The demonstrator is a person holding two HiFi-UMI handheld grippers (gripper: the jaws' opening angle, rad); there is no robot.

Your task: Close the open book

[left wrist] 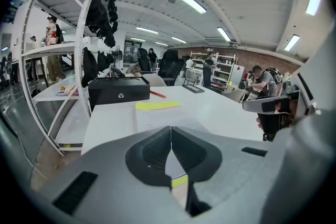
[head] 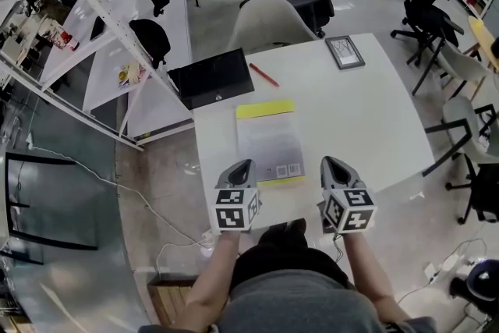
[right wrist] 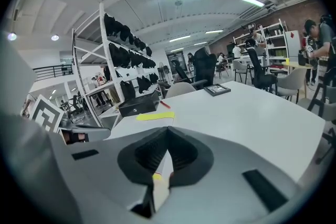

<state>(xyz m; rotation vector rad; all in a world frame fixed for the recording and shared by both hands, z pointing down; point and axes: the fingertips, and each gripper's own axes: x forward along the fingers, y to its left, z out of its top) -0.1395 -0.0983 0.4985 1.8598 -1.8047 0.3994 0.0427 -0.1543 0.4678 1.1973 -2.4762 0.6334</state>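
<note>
A thin book (head: 269, 140) lies flat on the white table (head: 366, 121), pale grey with a yellow strip at its far end and another at its near end. I cannot tell from here whether it is open. My left gripper (head: 240, 166) is at the book's near left corner, jaws shut, nothing in them. To the right of the book is my right gripper (head: 334, 163), also shut and empty. The left gripper view shows the book (left wrist: 157, 115) just ahead of the shut left gripper (left wrist: 170, 128). In the right gripper view the book (right wrist: 155, 116) lies left of the right gripper (right wrist: 167, 131).
A black box (head: 212, 79) stands at the table's far left, with a red pen (head: 263, 75) beside it. A dark framed panel (head: 345, 51) lies at the far right. A white chair (head: 269, 21) is behind the table, a white rack (head: 86, 4) to the left, office chairs (head: 429, 12) to the right.
</note>
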